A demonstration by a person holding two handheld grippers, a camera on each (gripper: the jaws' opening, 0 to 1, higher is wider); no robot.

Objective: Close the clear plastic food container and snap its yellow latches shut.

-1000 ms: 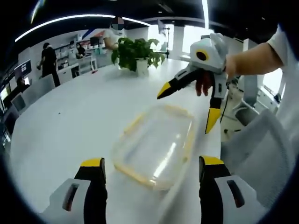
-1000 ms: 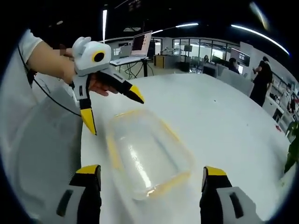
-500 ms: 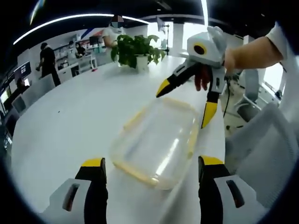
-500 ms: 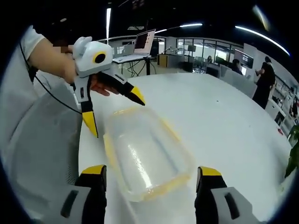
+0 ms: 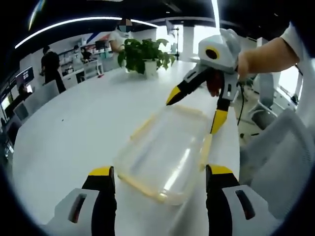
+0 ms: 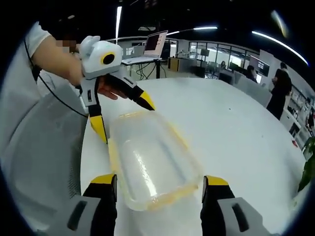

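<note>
The clear plastic food container (image 5: pixel 165 157) lies lid-on near the edge of the white table (image 5: pixel 83 123), its yellow latches (image 5: pixel 205 151) running along the rim. In the left gripper view the left hand-held gripper (image 5: pixel 160 174) hovers at the container's near end with its jaws spread wide, one on each side of it, holding nothing. The right hand-held gripper (image 5: pixel 194 110) is at the far end, also spread open and empty, its lower yellow tip just beside the container's rim. In the right gripper view the right hand-held gripper (image 6: pixel 160 179) straddles the container (image 6: pixel 150 162), and the left hand-held gripper (image 6: pixel 125 118) is at its far end. A potted plant (image 5: pixel 142 56) stands well apart on the table. A grey chair (image 5: pixel 275 157) sits beside the table's edge.
</note>
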